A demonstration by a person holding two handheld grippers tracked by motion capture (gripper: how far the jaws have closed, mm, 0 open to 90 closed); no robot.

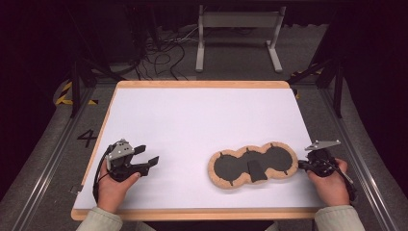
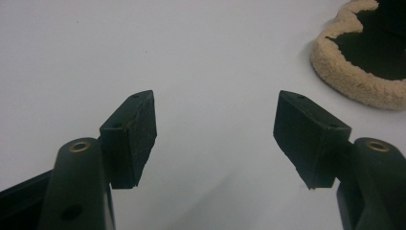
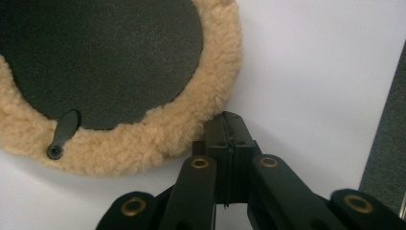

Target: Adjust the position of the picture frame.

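Object: a flat fleece-edged pad (image 1: 252, 165), three joined round lobes with dark centres and a tan woolly rim, lying on the white table top (image 1: 192, 120) right of centre and toward the near edge. A small dark flap (image 1: 256, 170) lies on the middle lobe. In the right gripper view the woolly rim (image 3: 158, 139) of the rightmost lobe runs just past the jaw tips, with a small dark strap tab (image 3: 62, 134) riveted at the border of the dark centre.

Right gripper (image 1: 304, 165): at the pad's right end, jaws pressed fully together with nothing between them, tips at the fleece rim or just short of it; contact cannot be told.

Left gripper (image 1: 149, 158): well apart from the pad, to its left, jaws spread wide over bare table, holding nothing. The pad's left lobe (image 2: 364, 57) sits at the upper right of the left gripper view.

Step, as judged: approach to the right lobe, no grip made. To take the rim, the right jaws would need to part first, then close over the fleece edge; shut as they stand, they could only nudge or pin it.

Writing: a dark "4" (image 1: 87, 138) on the floor left of the table. No brand or label readable on the pad.
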